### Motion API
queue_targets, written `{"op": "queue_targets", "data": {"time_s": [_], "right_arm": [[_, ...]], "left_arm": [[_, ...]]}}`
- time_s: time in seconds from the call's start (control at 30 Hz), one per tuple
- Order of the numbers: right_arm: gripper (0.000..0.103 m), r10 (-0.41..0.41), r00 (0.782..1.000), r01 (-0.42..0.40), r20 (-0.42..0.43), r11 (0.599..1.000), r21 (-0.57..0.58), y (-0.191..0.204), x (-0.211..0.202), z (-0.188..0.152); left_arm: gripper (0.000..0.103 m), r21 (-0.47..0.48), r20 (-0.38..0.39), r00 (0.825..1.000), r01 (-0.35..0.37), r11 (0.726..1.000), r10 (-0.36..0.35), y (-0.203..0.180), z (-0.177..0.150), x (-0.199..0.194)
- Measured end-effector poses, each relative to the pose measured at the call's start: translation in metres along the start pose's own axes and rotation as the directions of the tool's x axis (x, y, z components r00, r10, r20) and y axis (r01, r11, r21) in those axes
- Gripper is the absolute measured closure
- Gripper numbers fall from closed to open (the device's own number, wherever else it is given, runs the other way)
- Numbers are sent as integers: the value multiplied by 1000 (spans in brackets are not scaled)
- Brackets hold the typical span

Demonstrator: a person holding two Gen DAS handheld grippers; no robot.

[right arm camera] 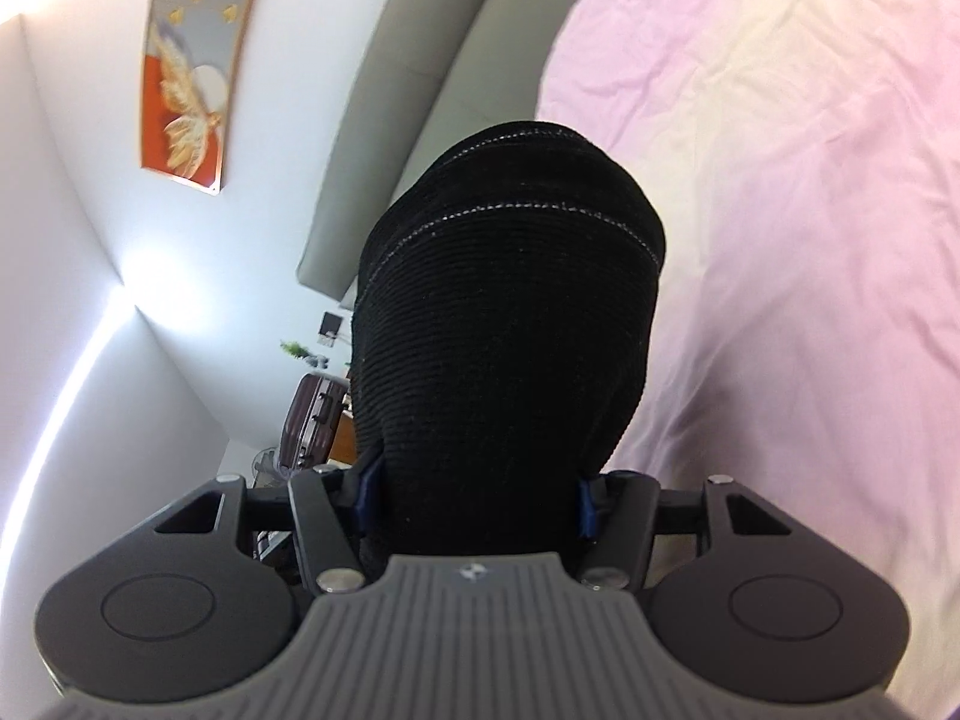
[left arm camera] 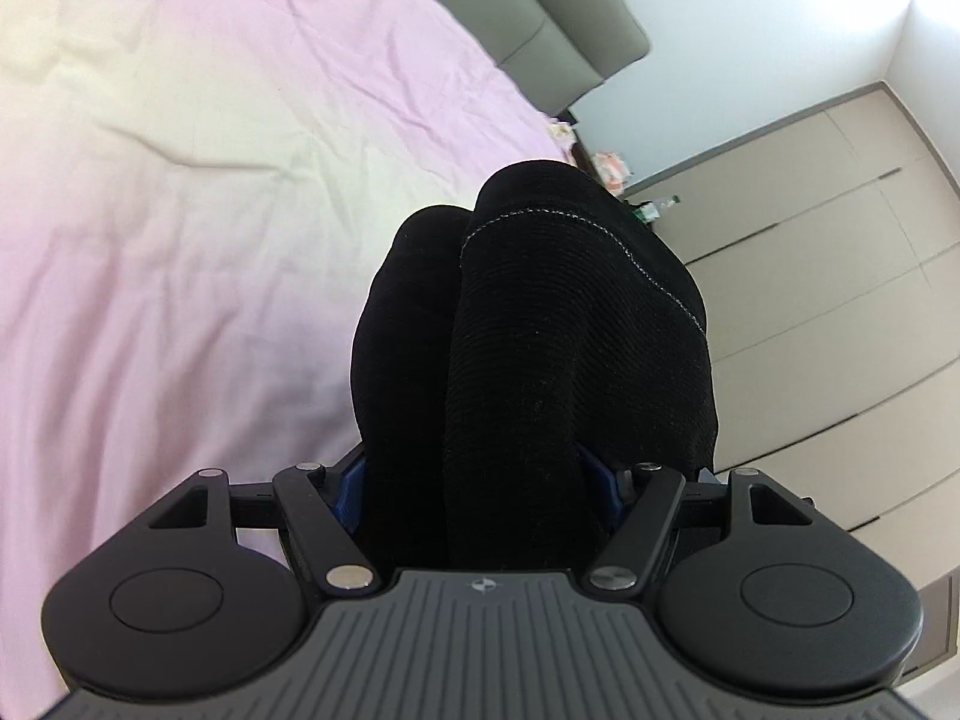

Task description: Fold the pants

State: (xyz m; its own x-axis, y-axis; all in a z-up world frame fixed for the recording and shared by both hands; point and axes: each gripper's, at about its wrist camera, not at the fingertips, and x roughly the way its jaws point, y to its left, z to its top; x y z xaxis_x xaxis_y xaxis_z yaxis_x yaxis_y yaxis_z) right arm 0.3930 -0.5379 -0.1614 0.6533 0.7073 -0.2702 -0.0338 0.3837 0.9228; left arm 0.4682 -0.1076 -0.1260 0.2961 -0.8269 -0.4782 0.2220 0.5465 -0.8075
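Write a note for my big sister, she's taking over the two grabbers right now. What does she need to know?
Left gripper: shut on a thick bunch of the black pants.
Right gripper: shut on another bunch of the same pants.
Both bunches are lifted above the pink bed sheet; the rest of the pants is out of view.
Done: both ends gripped and raised.
Left: lay the pants on the bed, fold, let go. How far folding has got cannot be seen.
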Motion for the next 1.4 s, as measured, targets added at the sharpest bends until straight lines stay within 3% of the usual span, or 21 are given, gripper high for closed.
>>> {"op": "queue_targets", "data": {"time_s": [0.07,0.13,0.17,0.23,0.3,0.43,0.5,0.57,0.6,0.63,0.7,0.77,0.83,0.87,0.93,1.0,1.07,1.17,1.3,1.4], "right_arm": [[45,-57,998,58,-21,998,6,-28,20,9],[38,-198,979,202,-57,977,67,-62,39,5],[38,-232,970,236,-66,970,64,-71,42,-3],[31,-144,989,145,-13,986,81,-76,31,-23],[30,-99,995,96,25,992,87,-72,15,-41],[30,-135,990,133,45,990,43,-60,-4,-89],[35,-197,980,197,17,980,15,-54,-7,-111],[40,-330,944,326,-29,941,-90,-40,-4,-130],[48,-361,932,355,-41,929,-106,-35,-2,-137],[64,-395,917,386,-62,915,-115,-32,0,-143],[69,-487,872,477,-55,870,-128,-20,3,-145],[68,-522,853,515,-30,849,-122,1,-2,-151],[58,-529,848,527,21,839,-135,22,-11,-155],[56,-532,845,533,50,833,-151,36,-16,-158],[41,-549,827,561,117,804,-194,65,-23,-170],[32,-588,785,619,193,744,-251,96,-27,-183],[24,-620,735,678,274,667,-310,123,-32,-200],[6,-601,704,710,378,598,-371,158,-47,-221],[5,-585,674,738,451,560,-376,202,-54,-237],[5,-607,634,772,479,532,-348,225,-58,-243]], "left_arm": [[19,-43,-21,997,-75,996,74,21,3,24],[19,-53,-88,976,-206,977,201,41,-9,45],[19,-49,-86,975,-212,976,207,49,-18,45],[16,-83,-17,994,-108,991,107,61,-36,25],[16,-68,7,998,-64,996,65,62,-50,7],[15,29,-43,997,-65,997,66,54,-72,-2],[15,136,-14,990,-138,981,141,42,-87,-3],[14,149,-12,983,-179,972,183,39,-96,-1],[14,150,-14,980,-192,970,197,38,-99,-1],[13,149,-10,977,-207,967,211,34,-97,0],[14,134,-5,966,-255,958,258,29,-98,-3],[20,180,-6,947,-314,932,320,16,-105,-12],[31,261,-17,910,-395,881,414,-2,-115,-19],[31,288,-10,901,-413,864,433,-10,-121,-34],[26,303,13,910,-399,865,415,-25,-128,-48],[15,313,34,914,-394,864,404,-48,-135,-56],[12,339,79,903,-422,841,421,-71,-138,-64],[4,382,153,880,-473,794,450,-106,-148,-79],[0,415,248,845,-534,737,473,-138,-162,-90],[0,435,287,820,-573,695,496,-154,-170,-96]]}}
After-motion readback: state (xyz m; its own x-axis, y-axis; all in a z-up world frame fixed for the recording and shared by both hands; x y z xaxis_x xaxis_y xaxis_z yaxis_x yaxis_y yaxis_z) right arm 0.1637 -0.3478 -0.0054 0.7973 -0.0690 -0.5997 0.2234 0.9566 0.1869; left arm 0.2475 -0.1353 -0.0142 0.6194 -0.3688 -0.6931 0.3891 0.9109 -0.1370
